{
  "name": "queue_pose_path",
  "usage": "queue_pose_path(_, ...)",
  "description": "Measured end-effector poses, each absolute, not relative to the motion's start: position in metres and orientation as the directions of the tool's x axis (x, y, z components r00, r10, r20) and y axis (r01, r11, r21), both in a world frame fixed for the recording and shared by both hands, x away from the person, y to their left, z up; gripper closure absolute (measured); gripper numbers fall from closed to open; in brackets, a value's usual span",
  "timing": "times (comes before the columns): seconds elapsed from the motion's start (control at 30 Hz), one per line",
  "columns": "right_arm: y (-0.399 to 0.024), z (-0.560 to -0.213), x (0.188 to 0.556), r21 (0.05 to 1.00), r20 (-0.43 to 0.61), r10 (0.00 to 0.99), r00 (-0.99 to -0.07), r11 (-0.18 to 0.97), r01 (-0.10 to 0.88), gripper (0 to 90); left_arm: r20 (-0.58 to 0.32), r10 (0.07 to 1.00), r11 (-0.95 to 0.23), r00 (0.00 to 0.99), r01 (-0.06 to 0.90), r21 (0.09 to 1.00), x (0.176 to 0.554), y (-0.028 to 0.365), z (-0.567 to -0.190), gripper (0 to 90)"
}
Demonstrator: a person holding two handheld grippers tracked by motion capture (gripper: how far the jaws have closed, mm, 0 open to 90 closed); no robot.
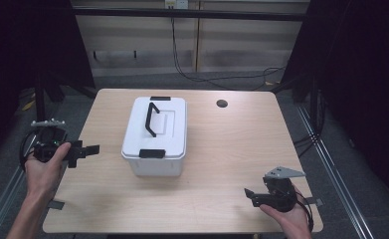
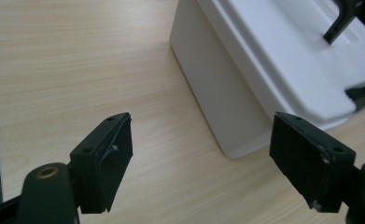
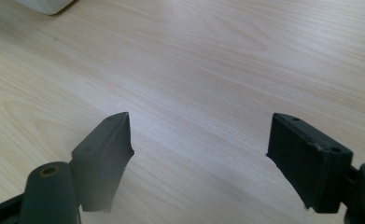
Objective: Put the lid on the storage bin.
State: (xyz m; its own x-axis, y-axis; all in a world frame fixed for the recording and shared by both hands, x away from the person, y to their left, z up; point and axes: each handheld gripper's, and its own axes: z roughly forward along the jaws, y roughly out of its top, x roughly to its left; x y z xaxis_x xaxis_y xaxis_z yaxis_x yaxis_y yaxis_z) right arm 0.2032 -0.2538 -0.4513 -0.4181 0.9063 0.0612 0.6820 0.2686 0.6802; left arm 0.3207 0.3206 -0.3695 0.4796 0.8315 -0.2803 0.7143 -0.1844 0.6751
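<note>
A white lidded box [image 1: 155, 133] with a black handle [image 1: 152, 118] and black latches stands on the middle of the wooden table [image 1: 232, 144]. My left gripper [image 1: 85, 152] hovers at the table's left edge, level with the box's front end, pointing right at it, open and empty. In the left gripper view the box's corner [image 2: 227, 102] lies just beyond the wide-apart jaws, with the handle [image 2: 341, 21] at the top right. My right gripper [image 1: 251, 195] sits at the front right of the table, pointing left, open over bare wood [image 3: 199, 93].
A round cable hole [image 1: 222, 103] is in the table behind the box to the right. A corner of the white box [image 3: 47, 5] peeks in at the top left of the right gripper view. Cables trail on the floor behind the table.
</note>
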Motion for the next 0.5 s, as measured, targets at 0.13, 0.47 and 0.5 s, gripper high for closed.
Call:
queue_pose_path(0.13,-0.254,-0.451,0.203,0.679,0.063,0.909,-0.413,0.264,0.685,21.0,-0.270,0.836,-0.197,0.477,0.721,0.665,0.309,0.325,-0.385,20.3)
queue_pose_path(0.47,-0.255,-0.451,0.202,0.682,0.059,0.910,-0.411,0.264,0.682,21.0,-0.224,0.837,-0.224,0.500,0.685,0.693,0.285,0.331,-0.408,19.7)
queue_pose_path(0.5,-0.255,-0.451,0.202,0.682,0.057,0.910,-0.412,0.265,0.681,21.0,-0.215,0.834,-0.229,0.508,0.673,0.704,0.281,0.331,-0.410,19.7)
